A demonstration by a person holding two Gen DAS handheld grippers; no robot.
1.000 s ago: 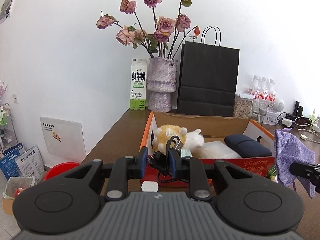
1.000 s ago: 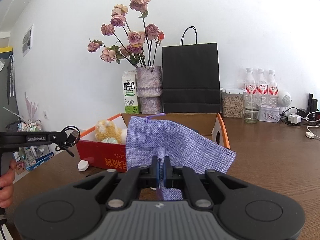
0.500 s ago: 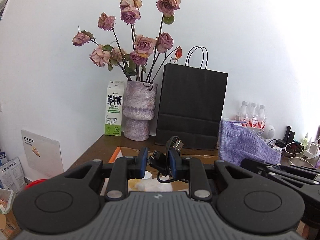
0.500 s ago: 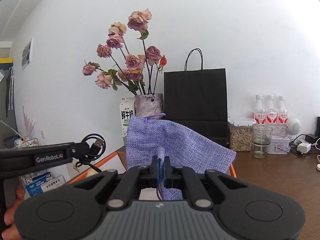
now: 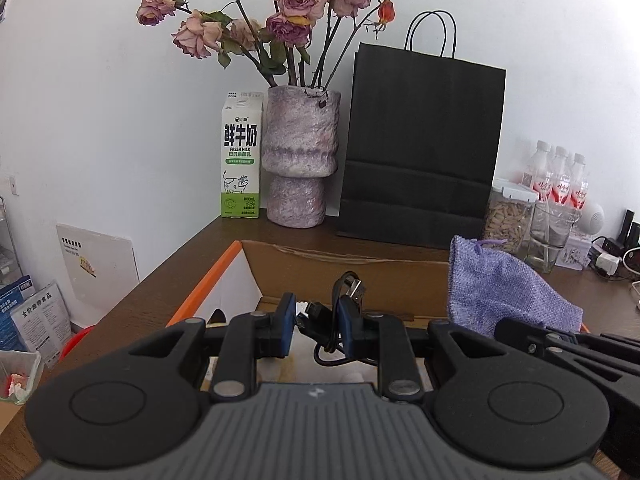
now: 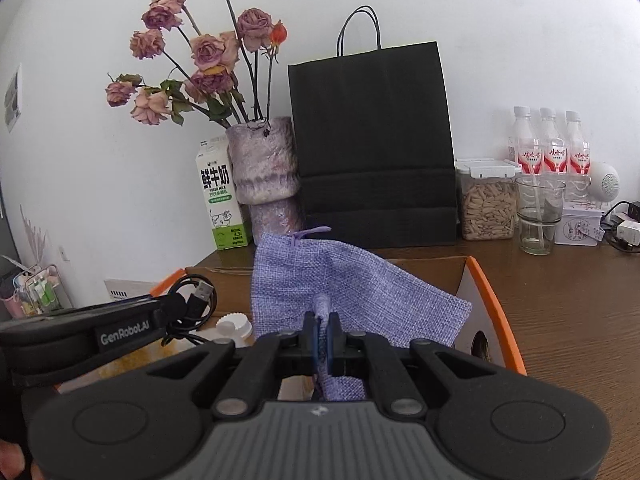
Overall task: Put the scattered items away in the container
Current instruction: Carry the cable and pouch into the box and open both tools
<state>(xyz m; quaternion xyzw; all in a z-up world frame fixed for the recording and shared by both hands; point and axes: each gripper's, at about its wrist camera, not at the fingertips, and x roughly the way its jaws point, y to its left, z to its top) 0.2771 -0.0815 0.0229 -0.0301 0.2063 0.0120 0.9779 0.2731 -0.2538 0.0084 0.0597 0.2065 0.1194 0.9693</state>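
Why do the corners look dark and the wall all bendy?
Both wrist views use a fisheye lens, so the corners go black and edges curve. In the left wrist view the black paper bag leans; in the right wrist view the cardboard box rim bows. Both stay bright and sharp.

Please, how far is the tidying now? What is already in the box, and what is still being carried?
Done: little shows inside the cardboard box; only a white ridged cap-like item is visible there.
In hand: the left tongs grip a coiled black USB cable; the right tongs pinch a purple burlap pouch, both over the box.
Left: releasing both. Other scattered items cannot be seen.
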